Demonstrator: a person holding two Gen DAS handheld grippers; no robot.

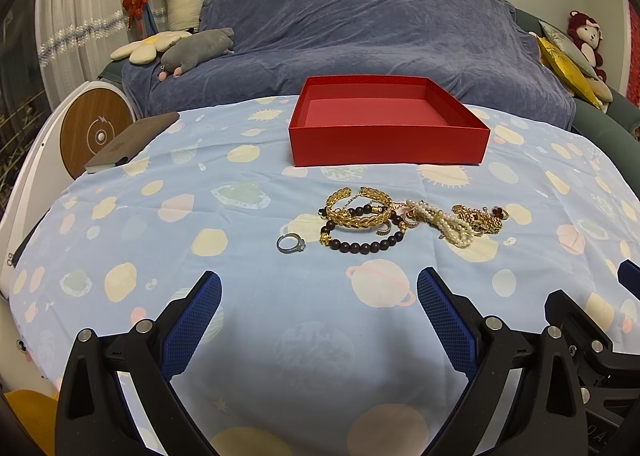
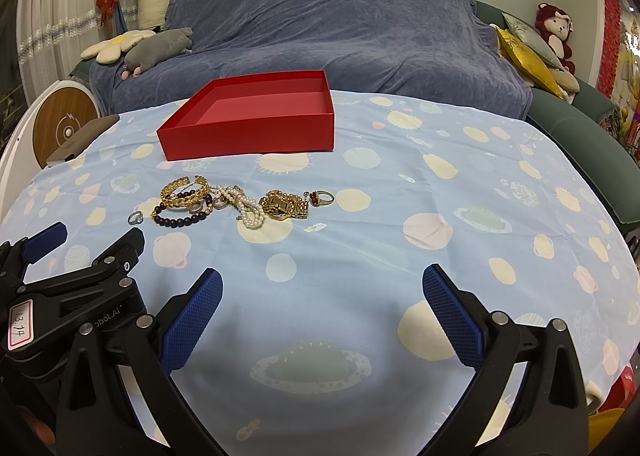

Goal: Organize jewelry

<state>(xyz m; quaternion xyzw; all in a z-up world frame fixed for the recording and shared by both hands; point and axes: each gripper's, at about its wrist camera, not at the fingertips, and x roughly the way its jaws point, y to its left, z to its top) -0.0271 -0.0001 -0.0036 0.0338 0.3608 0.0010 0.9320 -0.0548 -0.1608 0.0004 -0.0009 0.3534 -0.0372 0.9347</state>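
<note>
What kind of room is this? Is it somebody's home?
Most likely a home living room. A sofa under a blue throw stands behind the table, with plush toys such as a red monkey on it, and a curtain hangs at the left. Jewelry lies before a red box on a planet-print tablecloth.

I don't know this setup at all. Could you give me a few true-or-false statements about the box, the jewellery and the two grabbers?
1. The open red cardboard box holds no jewellery. True.
2. The silver ring with a clear stone lies inside the box. False: it lies on the planet-print blue tablecloth.
3. The left gripper grips the dark wooden bead bracelet. False: it is open, holding nothing.
4. The right gripper is open. True.
5. The white pearl strand lies beside the gold link watch. True.
</note>
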